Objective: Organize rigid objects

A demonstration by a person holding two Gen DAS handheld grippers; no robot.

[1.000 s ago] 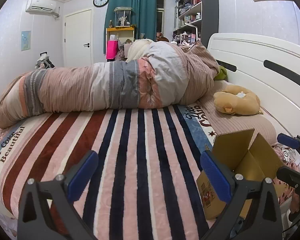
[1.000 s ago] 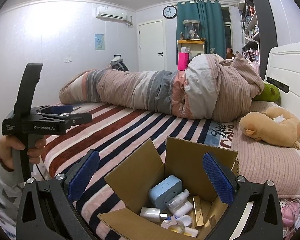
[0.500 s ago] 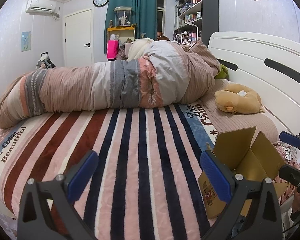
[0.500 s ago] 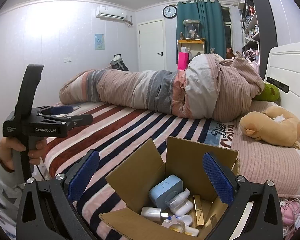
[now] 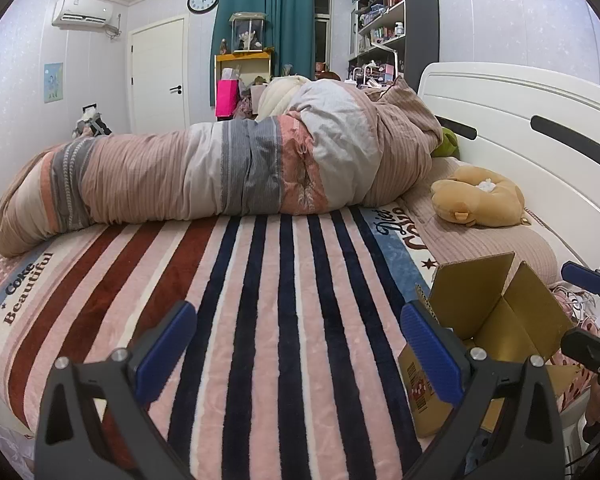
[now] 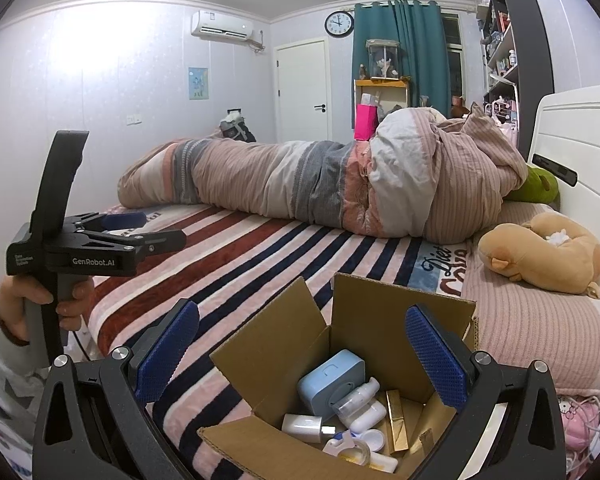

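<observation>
An open cardboard box (image 6: 380,320) sits on the striped bed near its front edge; it also shows in the left wrist view (image 5: 484,312). Inside lie a light blue square device (image 6: 332,378), white bottles (image 6: 360,400), a gold stick (image 6: 396,416) and a tape dispenser (image 6: 350,450). My right gripper (image 6: 300,354) is open and empty, just above the box. My left gripper (image 5: 298,354) is open and empty over the striped blanket, left of the box; it also shows at the left of the right wrist view (image 6: 140,228).
A rolled quilt (image 5: 220,168) lies across the far side of the bed. A tan plush toy (image 5: 480,196) rests on the pink pillow (image 6: 532,320) by the white headboard (image 5: 520,132). The striped blanket (image 5: 260,300) spreads left of the box.
Both grippers have drifted slightly; the box sits a little lower and further right in the left view. Both stay open and empty.
</observation>
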